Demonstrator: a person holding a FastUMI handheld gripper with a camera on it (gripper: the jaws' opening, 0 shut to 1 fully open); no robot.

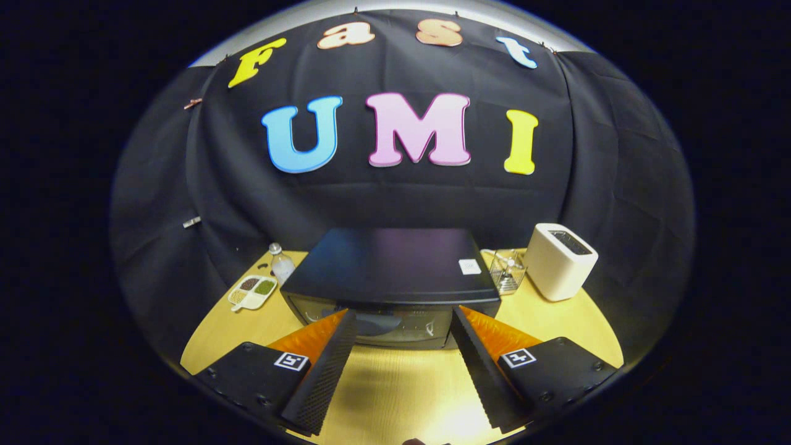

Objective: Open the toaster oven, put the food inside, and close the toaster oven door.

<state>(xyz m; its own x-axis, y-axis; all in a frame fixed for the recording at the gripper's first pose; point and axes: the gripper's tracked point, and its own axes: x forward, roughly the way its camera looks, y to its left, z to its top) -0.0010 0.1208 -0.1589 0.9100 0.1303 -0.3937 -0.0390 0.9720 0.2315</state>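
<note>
Since the oven (pixel 391 281) sits just ahead of the gripper (pixel 403 321), whose jaws stand apart and empty, its stiff, hinged door (pixel 383 324) looks best gripped at the handle.

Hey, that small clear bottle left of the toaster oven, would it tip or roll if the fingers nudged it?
The bottle stands upright and narrow beside the toaster oven, so a high nudge would probably topple it. It looks round, so it would likely roll on the table. It seems light. The gripper is open, well short of it.
</note>
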